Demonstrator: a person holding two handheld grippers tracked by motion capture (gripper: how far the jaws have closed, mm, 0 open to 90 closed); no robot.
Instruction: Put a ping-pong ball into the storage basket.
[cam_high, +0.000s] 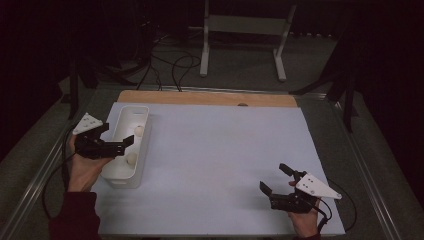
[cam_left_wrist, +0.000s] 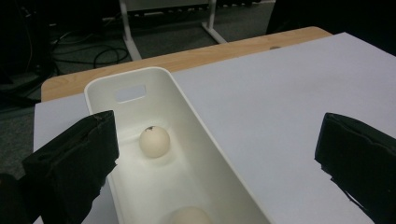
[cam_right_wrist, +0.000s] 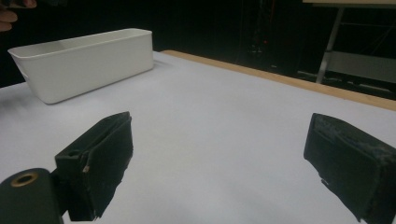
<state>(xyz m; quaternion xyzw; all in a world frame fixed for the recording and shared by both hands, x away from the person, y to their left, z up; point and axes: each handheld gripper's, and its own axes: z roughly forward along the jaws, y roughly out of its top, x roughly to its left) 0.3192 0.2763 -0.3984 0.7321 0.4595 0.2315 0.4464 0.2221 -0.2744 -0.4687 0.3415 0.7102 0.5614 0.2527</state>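
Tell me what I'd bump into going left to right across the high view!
Left tongs → white bin with two balls → bare white mat → right tongs.

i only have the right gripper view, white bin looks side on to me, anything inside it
Observer: Yes, the high view shows two pale balls in the white bin: a far ball and a near ball.
Operator: where's the left gripper
Observer: The left gripper hangs over the bin's middle, jaws open with nothing between them.
Operator: any marks on the balls
Observer: In the left gripper view the far ball has a small dark speck on top.
Operator: and my own gripper from above
Observer: The right gripper sits at the table's near right corner, jaws open over the bare white sheet.
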